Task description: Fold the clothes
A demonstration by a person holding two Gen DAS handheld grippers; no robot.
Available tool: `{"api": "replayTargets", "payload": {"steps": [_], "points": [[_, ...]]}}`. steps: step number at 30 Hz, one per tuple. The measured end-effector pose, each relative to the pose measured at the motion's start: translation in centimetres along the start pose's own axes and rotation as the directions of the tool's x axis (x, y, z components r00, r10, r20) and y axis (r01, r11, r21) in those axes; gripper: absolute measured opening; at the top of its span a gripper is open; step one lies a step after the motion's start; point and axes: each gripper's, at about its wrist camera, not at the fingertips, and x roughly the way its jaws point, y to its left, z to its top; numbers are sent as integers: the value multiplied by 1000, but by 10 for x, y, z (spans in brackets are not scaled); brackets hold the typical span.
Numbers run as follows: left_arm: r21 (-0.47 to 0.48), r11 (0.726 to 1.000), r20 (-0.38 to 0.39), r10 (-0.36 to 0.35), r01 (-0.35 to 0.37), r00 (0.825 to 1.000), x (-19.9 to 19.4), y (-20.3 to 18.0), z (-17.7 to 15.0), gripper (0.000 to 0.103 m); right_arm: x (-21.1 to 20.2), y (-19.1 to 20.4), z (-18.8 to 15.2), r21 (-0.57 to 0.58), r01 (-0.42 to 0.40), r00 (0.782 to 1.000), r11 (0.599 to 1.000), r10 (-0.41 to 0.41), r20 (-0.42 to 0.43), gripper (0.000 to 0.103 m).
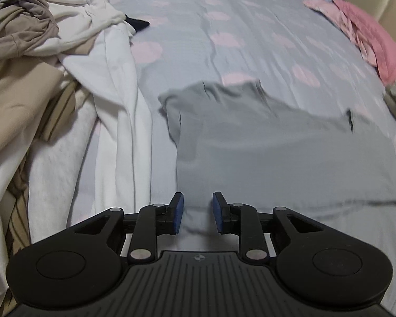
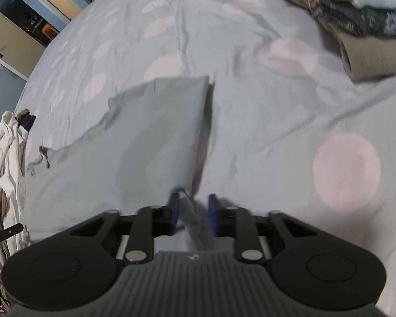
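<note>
Left gripper (image 1: 197,211) hovering, jaws apart, over grey T-shirt (image 1: 264,142); right gripper (image 2: 193,215) jaws apart astride its corner, on spotted bedsheet (image 1: 250,26).

grey garment (image 1: 277,145) motion-blurred, pink bedding (image 1: 369,39) cut off at edge

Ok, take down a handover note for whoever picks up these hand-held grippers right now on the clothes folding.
Left hand-held gripper: open, empty, over the near edge of the grey garment.
Right hand-held gripper: jaws apart, a ridge of the garment's edge between them, not pinched.
The garment looks partly folded, flat on the bed sheet.
Done: a folded stack sits at the far right.
Left: finish the grey garment, then the unfolded pile.
</note>
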Motion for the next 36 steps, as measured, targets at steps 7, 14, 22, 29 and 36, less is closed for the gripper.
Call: {"api": "replayTargets", "payload": {"steps": [7, 14, 22, 29, 36], "points": [[1, 1000, -18, -14, 14, 1000, -21, 6, -19, 22, -2, -6, -9, -11, 121, 993, 993, -121, 10, 0], [52, 998, -66, -25, 28, 998, -35, 1, -43, 22, -22, 2, -23, -43, 40, 999, 998, -40, 4, 31], [126, 991, -152, -30, 49, 988, -41, -5, -80, 26, -28, 26, -60, -243, 61, 997, 968, -73, -40, 37], [126, 989, -173, -61, 84, 983, -45, -6, -105, 31, -28, 27, -94, -317, 82, 989, 945, -118, -94, 42], [211, 975, -220, -13, 61, 975, -41, -22, -128, 38, -32, 21, -122, -359, 92, 982, 929, -145, -124, 43]]}}
